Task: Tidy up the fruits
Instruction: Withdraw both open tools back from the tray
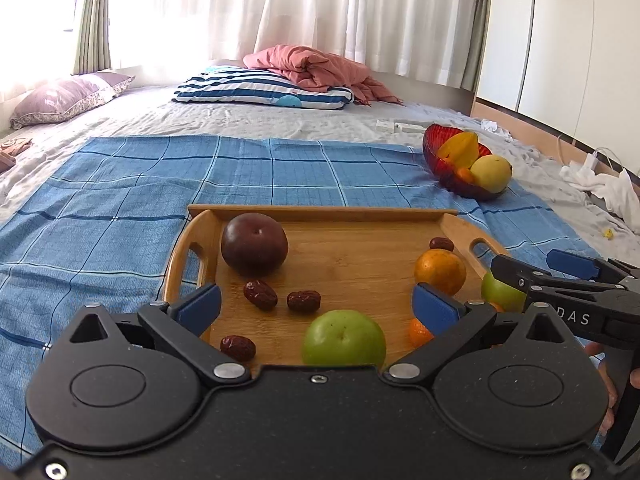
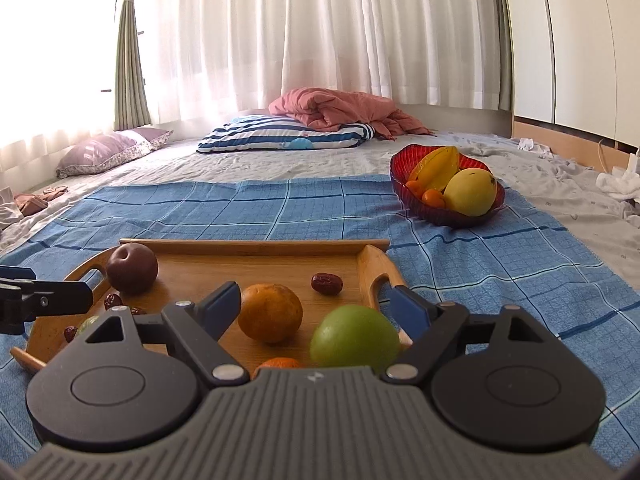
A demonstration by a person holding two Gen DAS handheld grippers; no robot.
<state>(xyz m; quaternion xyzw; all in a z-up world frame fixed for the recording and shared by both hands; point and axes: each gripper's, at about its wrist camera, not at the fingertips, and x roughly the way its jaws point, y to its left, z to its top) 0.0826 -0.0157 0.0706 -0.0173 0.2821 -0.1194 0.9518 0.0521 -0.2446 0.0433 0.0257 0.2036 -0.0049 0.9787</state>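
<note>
Both grippers, L (image 1: 316,304) & R (image 2: 316,304), spread wide over wooden tray (image 1: 320,213); should centre on one green apple (image 2: 355,336) before closing.

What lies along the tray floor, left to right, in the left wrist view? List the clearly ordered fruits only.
Dark red apple → red date → green apple → large orange. All sit on the wooden tray.

Daylight poured through the white curtains (image 2: 320,40) at the back, blowing out the window (image 1: 36,8) at upper left to pure glare. The bed (image 1: 240,116) was brightly lit, and fruit cast soft shadows. Both views bent strongly at the edges, with dark corners, and nearby fruit looked slightly soft.
</note>
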